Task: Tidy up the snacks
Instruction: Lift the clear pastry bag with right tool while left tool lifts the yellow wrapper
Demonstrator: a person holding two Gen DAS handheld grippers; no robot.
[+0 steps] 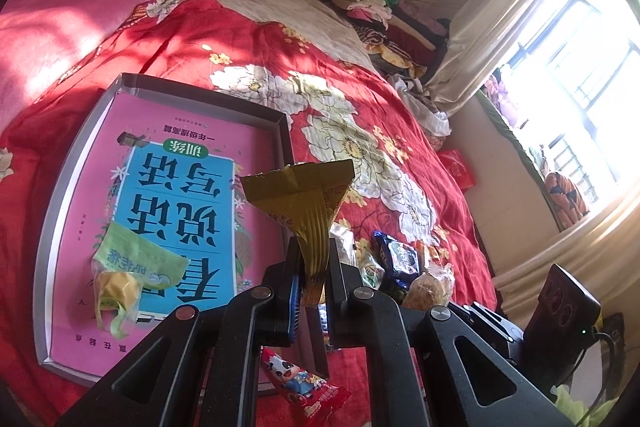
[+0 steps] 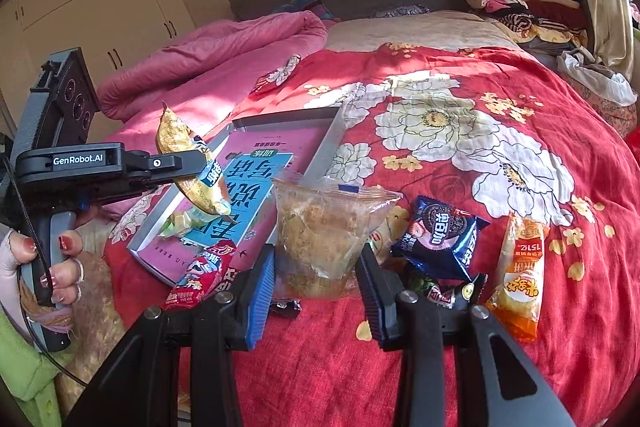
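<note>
My left gripper (image 1: 314, 279) is shut on a yellow snack packet (image 1: 308, 199) and holds it in the air at the right edge of a grey tray (image 1: 60, 195) lined with a pink and blue book. The same packet (image 2: 192, 167) and left gripper (image 2: 202, 163) show in the right wrist view above the tray (image 2: 326, 151). A green and yellow snack (image 1: 124, 275) lies in the tray. My right gripper (image 2: 316, 283) is open around a clear bag of pastry (image 2: 324, 227), which stands on the red bedspread.
On the bedspread lie a dark blue cookie packet (image 2: 440, 235), an orange packet (image 2: 520, 267), a red cartoon packet (image 2: 200, 275) and small dark sweets (image 2: 444, 293). A pink quilt (image 2: 208, 67) lies behind the tray. Folded clothes (image 2: 520, 3) are stacked by the headboard.
</note>
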